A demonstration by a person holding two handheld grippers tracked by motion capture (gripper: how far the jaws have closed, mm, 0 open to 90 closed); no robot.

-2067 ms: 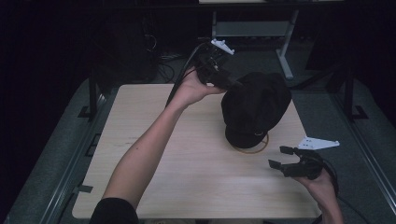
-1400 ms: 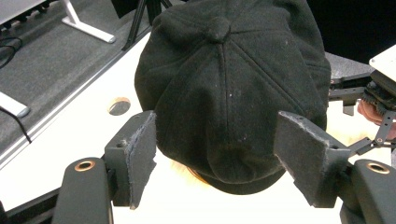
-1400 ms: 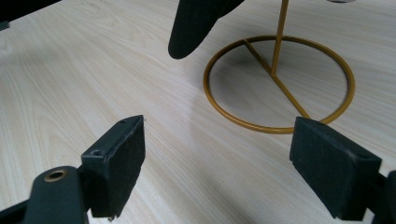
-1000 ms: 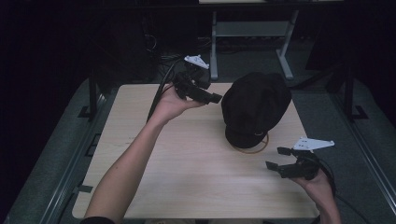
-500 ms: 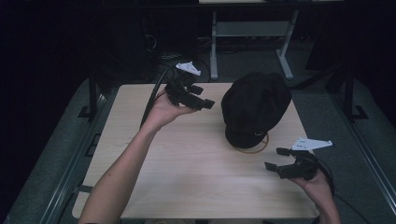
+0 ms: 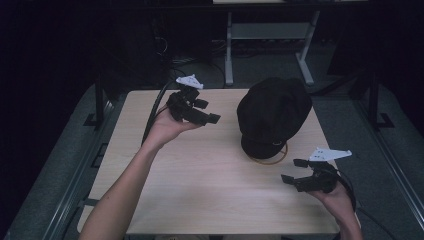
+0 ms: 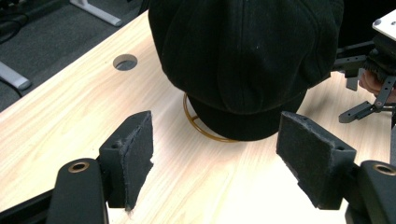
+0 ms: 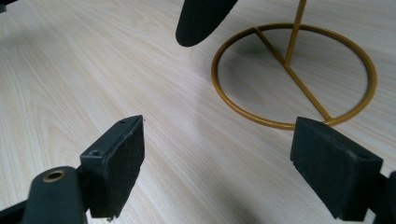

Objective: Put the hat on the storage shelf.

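A black cap (image 6: 274,112) rests on a gold wire stand (image 6: 272,156) at the right of the wooden table (image 6: 200,180). Held above the table left of the cap, my left gripper (image 6: 212,112) is open and empty. Its own view looks at the cap (image 7: 243,60) and the stand's ring (image 7: 201,126) between its spread pads (image 7: 137,154). My right gripper (image 6: 292,171) hovers near the front right corner, open and empty. In the right gripper view the stand's ring base (image 8: 294,74) and upright rod lie ahead, with the cap's brim (image 8: 203,18) above.
A round cable hole (image 7: 125,61) sits in the tabletop near the cap. A white desk frame (image 6: 265,35) stands on the dark floor beyond the table. Metal rails (image 6: 95,150) run along both sides.
My left gripper has let go of the cap and drawn back to the left, away from it. The right gripper has barely moved.
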